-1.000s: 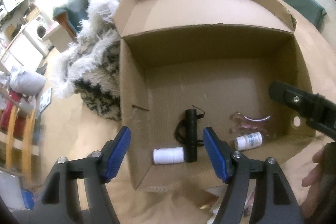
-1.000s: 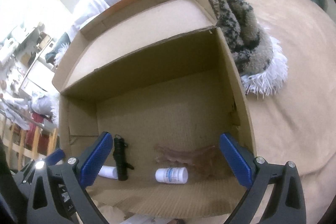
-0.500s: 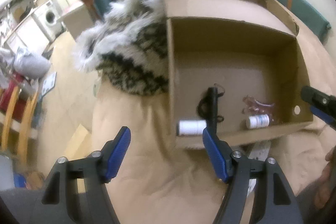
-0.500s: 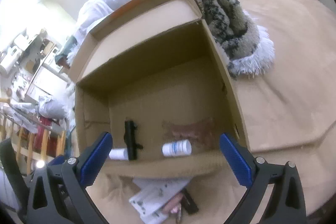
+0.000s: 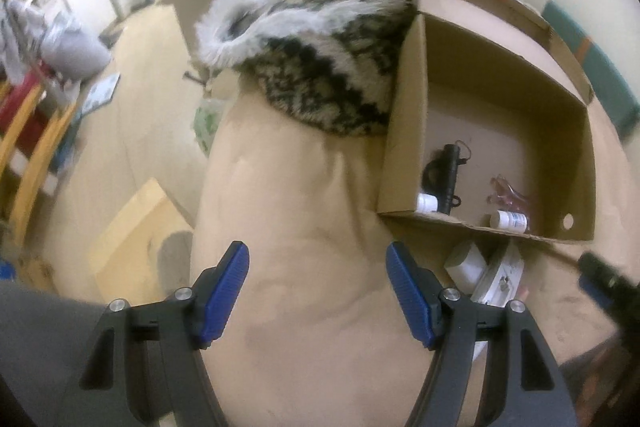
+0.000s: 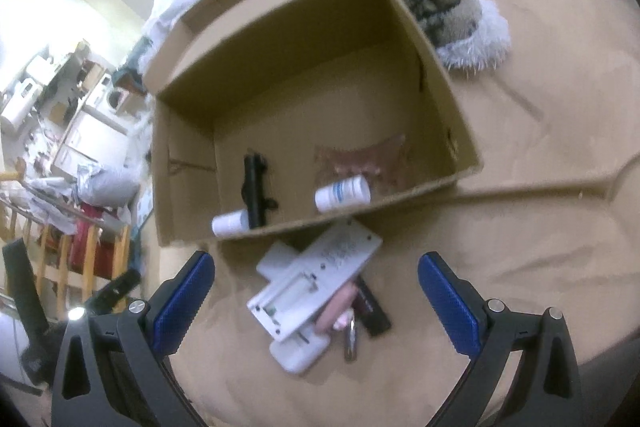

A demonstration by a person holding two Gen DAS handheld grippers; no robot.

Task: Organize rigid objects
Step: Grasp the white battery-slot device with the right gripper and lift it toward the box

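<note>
Cardboard box (image 6: 436, 75) holds two bottles, black tool | white remote (image 6: 316, 275) near it | left gripper (image 5: 318, 291), right gripper (image 6: 316, 301) both wide open, empty

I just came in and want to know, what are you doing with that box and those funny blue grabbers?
Tidying hard things into the cardboard box. Two white bottles, a black tool and something pinkish already lie inside. Both tongs, left and right, are open and empty. The right one hovers over a white remote and small bits piled beside the box.
</note>
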